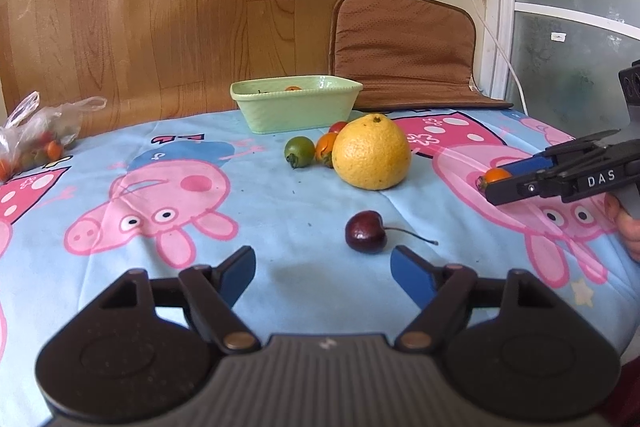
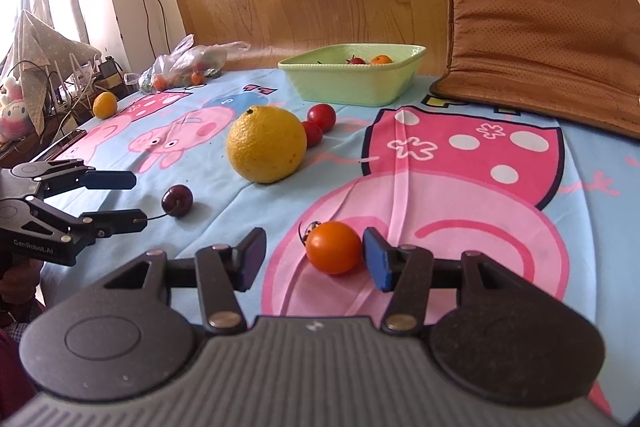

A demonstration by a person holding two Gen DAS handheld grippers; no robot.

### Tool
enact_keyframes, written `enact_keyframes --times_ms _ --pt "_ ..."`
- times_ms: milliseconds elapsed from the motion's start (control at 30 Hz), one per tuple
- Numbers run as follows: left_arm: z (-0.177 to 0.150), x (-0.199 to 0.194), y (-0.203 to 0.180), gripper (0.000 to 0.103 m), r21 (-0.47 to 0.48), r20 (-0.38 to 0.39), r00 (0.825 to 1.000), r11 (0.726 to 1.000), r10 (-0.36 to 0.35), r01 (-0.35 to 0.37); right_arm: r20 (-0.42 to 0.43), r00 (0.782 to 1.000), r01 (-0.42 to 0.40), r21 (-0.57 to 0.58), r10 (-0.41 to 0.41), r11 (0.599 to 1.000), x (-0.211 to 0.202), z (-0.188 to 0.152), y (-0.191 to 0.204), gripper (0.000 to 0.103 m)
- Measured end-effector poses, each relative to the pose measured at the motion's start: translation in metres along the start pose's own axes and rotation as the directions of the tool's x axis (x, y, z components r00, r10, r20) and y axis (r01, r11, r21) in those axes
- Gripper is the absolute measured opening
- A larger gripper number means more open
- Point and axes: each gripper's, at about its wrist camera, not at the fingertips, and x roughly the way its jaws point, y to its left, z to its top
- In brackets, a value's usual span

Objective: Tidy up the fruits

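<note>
Fingers (image 1: 240, 273) of the left gripper (image 1: 322, 261): spread wide, empty, aimed at the dark cherry (image 1: 365, 231) lying just beyond the tips, stem trailing right. Fingers (image 2: 376, 261) of the right gripper (image 2: 314, 241): parted too, straddling an orange cherry tomato (image 2: 334, 247); right pad touching or nearly touching it, left pad clearly apart, so no grip yet.

Probably early to midway through the sorting. Already in the green bowl (image 1: 296, 109) at the far side of the cartoon tablecloth (image 1: 160, 267): at least a red fruit (image 2: 356, 60) and an orange one (image 2: 381, 59). Still loose on the cloth:
- the cherry and the orange cherry tomato, near, one in front of each gripper
- a large yellow citrus (image 1: 372, 151) in the middle
- a green tomato (image 1: 299, 149) and another orange tomato (image 1: 325, 147) just left of the citrus, seen from the left wrist
- two red tomatoes (image 2: 322, 117) between citrus and bowl
- a small yellow fruit (image 2: 105, 104) far left, near the table edge

Next by the look of it: closing on the cherry and on the tomato, then carrying both to the bowl.

Hard to make out:
- most of the bowl's inside, hidden by its near wall; count of fruit there unknown
- contents of the plastic bag (image 1: 36, 131) at far left: small orange and green things, blurred through the film, unclear whether part of the sorting
- the red tomatoes, almost wholly hidden behind the citrus from the left wrist
- the green tomato, hidden behind the citrus from the right wrist
- the hand holding the right gripper, cut off at the frame edge
- true contact at the right pad, impossible to settle from this angle
</note>
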Motion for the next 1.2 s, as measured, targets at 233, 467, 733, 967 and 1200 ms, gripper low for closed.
enact_keyframes --times_ms 233,467,733,967,1200 --pt "0.001 0.008 -0.002 0.077 0.003 -0.010 0.998 0.998 -0.058 0.058 0.055 0.998 0.036 0.031 -0.037 0.999 -0.018 -0.007 0.001 0.056" --pt "0.014 0.017 -0.008 0.077 0.032 -0.013 0.998 0.997 -0.067 0.068 0.028 0.999 0.034 -0.024 -0.033 0.999 -0.004 0.003 0.002 0.056" --pt "0.020 0.029 -0.022 0.073 0.106 -0.044 0.994 0.989 -0.097 0.101 -0.002 0.999 0.032 -0.060 -0.032 0.998 0.009 0.001 0.003 0.056" --pt "0.023 0.039 -0.025 0.065 0.094 -0.053 0.995 0.992 -0.084 0.089 -0.001 0.999 0.046 -0.081 -0.046 0.996 0.007 -0.002 0.008 0.056" --pt "0.023 0.042 -0.019 0.034 0.063 -0.066 0.996 0.996 -0.064 0.068 0.004 0.999 0.044 -0.101 -0.043 0.994 0.009 -0.002 0.007 0.056"
